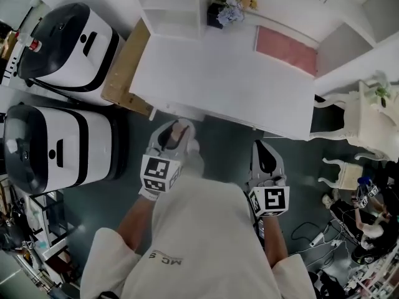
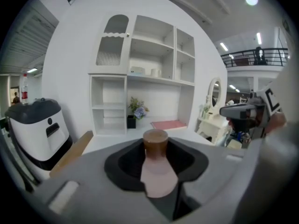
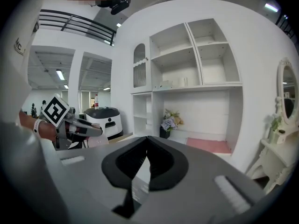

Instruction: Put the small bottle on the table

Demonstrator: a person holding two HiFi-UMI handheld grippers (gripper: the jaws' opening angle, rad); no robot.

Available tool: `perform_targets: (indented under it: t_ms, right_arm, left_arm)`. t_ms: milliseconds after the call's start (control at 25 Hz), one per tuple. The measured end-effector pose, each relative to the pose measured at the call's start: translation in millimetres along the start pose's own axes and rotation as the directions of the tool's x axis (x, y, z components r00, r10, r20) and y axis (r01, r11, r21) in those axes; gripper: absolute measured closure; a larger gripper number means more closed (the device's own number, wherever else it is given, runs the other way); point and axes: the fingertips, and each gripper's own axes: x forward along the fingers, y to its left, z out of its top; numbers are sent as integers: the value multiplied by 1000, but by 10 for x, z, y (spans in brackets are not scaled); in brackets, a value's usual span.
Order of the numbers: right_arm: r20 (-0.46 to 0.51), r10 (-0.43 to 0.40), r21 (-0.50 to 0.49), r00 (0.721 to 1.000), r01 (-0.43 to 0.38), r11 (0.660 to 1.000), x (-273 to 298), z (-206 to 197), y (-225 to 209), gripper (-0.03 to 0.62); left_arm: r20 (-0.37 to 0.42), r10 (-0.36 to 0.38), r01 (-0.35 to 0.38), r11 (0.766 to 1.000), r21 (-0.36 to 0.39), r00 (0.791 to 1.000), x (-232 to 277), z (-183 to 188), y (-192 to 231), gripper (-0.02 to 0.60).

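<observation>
Small bottle [image 2: 155,164] in left gripper [image 2: 156,146]

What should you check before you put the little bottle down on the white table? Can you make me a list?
1. Small bottle gripped between the left gripper jaws: ok.
2. Bottle upright, brown cap on top: ok.
3. Bare spot on the table near its front: ok; the flower pot and pink mat sit at the back.
4. Left gripper over the table top: not ok, it is short of the front edge.
5. Right gripper out of the way, jaws together and empty: ok.
6. Bottle's bottom clean and flat: cannot tell, it is hidden.
</observation>
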Motion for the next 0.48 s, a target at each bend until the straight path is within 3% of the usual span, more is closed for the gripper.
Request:
perform_targets:
  t_ms: [200, 480]
  right_arm:
    - [-12, 3, -24, 1000, -4, 1000, 935, 205, 130, 594]
    - [-22, 24, -37, 999, -25, 999, 1715, 475, 126, 595]
  left_arm:
    - [25, -58, 58, 998, -10, 998, 415, 226, 686, 445]
    - [2, -52, 52, 997, -61, 999, 929, 313, 1278, 445]
